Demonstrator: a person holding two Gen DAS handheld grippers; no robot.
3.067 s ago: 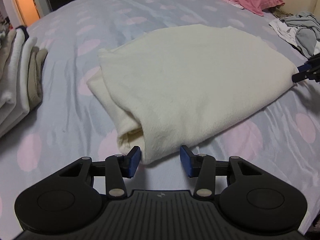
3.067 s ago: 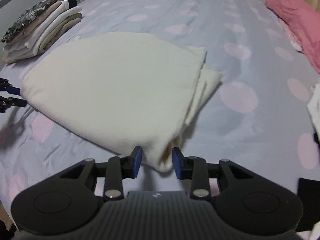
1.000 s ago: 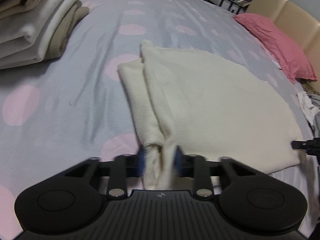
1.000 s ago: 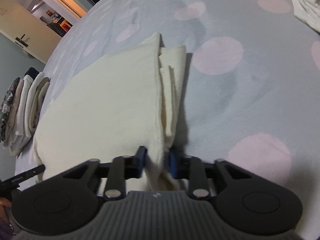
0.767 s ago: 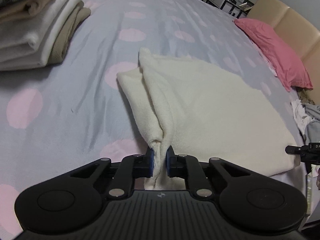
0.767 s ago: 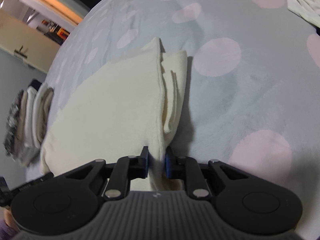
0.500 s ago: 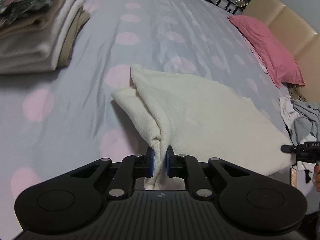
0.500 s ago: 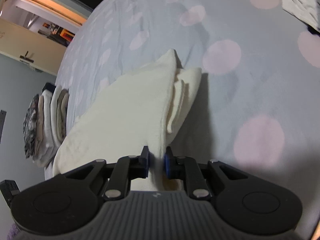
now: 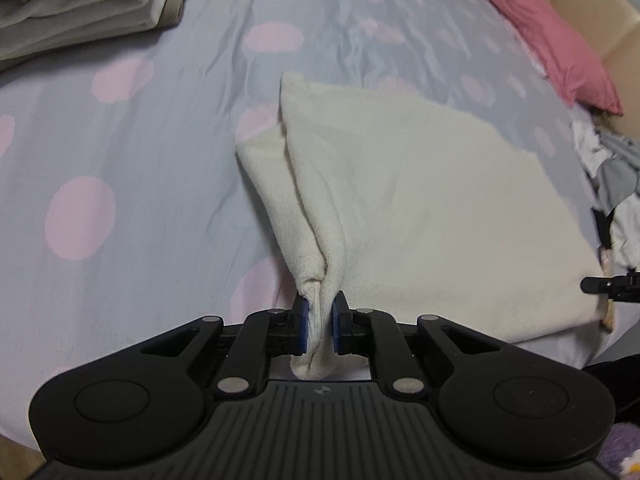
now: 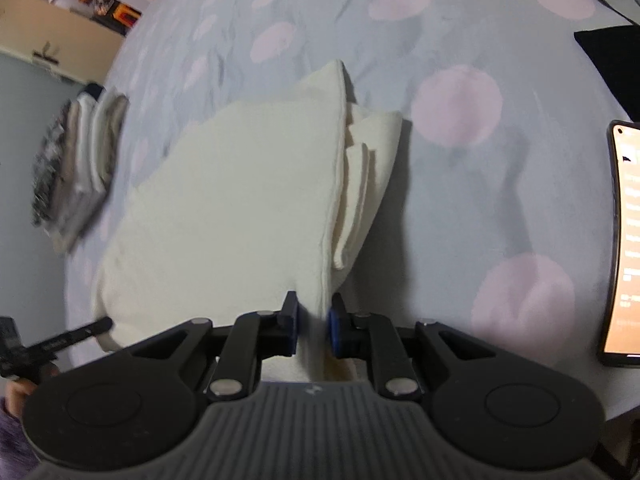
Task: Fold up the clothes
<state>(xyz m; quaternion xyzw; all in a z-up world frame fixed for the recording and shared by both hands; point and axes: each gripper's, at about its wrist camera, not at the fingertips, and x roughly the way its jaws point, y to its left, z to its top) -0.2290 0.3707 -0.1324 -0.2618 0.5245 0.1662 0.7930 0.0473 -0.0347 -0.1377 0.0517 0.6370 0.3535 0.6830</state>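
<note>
Left gripper [image 9: 320, 326] clamping down on near corner of cream garment [image 9: 420, 208], blue pads [image 9: 305, 325] pinching a bunched fold, cloth end poking out behind the fingers. Right gripper [image 10: 313, 326] likewise clenching the opposite near corner of same garment [image 10: 240, 200], fabric passing between its pads [image 10: 333, 327]. Near edge rising off the bedsheet [image 9: 132, 184] at both pinch points; rest of garment lying folded on the sheet, layered edges showing along one side in right wrist view. Each gripper's tip appearing at the edge of the other's view, beside the garment's far corner. Phone [image 10: 626, 240] with lit screen lying on the sheet near the right gripper. Further out: stack of folded clothes [image 9: 88, 4] sitting well apart from the garment, also blurred in right wrist view. Loose pile of grey and white clothes [image 9: 612, 164] lying past the garment's other side. Pink pillow [image 9: 552, 36] resting farthest back against beige headboard [image 9: 592, 8].
</note>
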